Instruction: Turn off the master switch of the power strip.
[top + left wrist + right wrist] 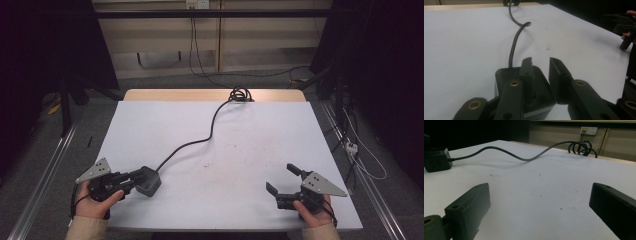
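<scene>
Black power adapter [150,182] at the near left of the white counter [250,135], flat on the surface. Cable [212,130] out of its far side, curving across the middle of the counter to a small coil [240,94] at the far edge.

Left gripper [140,176] held low by the left hand [95,202], pointing right, with its fingers [131,177] reaching onto the adapter. In the left gripper view, left gripper [540,62] right over the adapter [509,75]: one finger across the top of the box, the other just off its right side, a narrow gap between the tips with the white counter showing through. Right edge of the box in that gap lower down. Cannot tell whether the fingers press on it or merely straddle it. Cable [513,47] straight away from the box, then bending.

Right gripper [281,178] at the near right in the right hand [312,210], well apart from the adapter, pointing towards the middle. Fingers released and spread wide, grasping nothing. In the right gripper view, right gripper [540,192] low over bare counter, adapter [436,160] far off at the left edge, cable [524,158] snaking from it to the coil [581,147]. Wall socket [588,130] beyond, on the pale wall.
</scene>
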